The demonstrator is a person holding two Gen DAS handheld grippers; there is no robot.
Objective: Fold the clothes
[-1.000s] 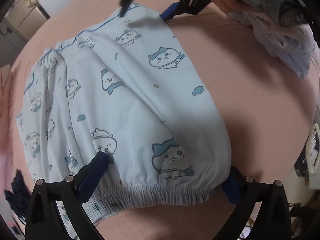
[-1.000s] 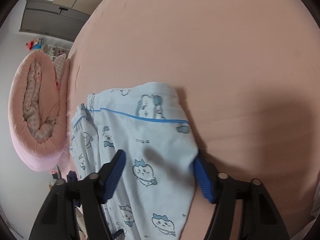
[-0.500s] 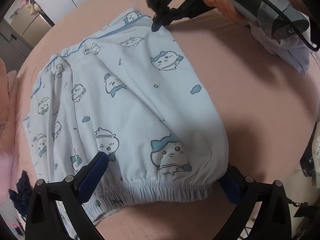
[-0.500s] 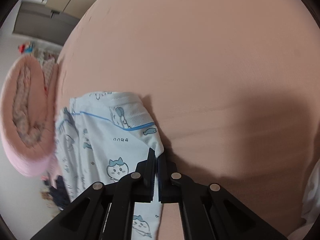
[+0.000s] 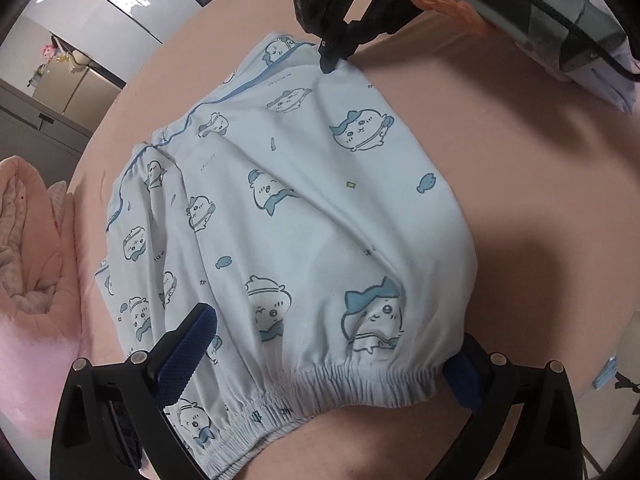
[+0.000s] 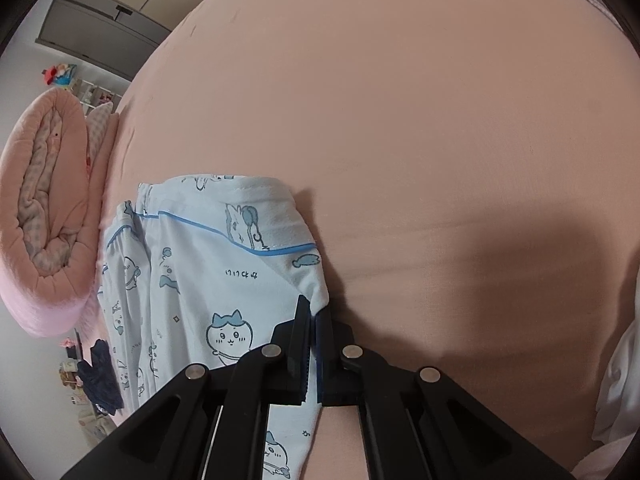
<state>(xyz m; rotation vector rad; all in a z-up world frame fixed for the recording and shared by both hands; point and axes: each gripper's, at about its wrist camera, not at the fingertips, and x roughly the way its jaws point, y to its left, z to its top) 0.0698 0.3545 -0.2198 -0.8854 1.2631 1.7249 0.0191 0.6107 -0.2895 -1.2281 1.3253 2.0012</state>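
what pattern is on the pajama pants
Pale blue pajama pants printed with cartoon animals and small fish; clearest in the left wrist view.

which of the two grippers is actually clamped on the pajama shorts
The right gripper: its fingers are shut on the shorts' hem-end corner. The left gripper stands wide open, its fingers straddling the elastic waistband without pinching it.

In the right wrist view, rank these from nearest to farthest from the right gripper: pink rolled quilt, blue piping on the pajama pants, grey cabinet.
1. blue piping, just beyond the right gripper.
2. pink rolled quilt, far left.
3. grey cabinet, top left, off the bed.
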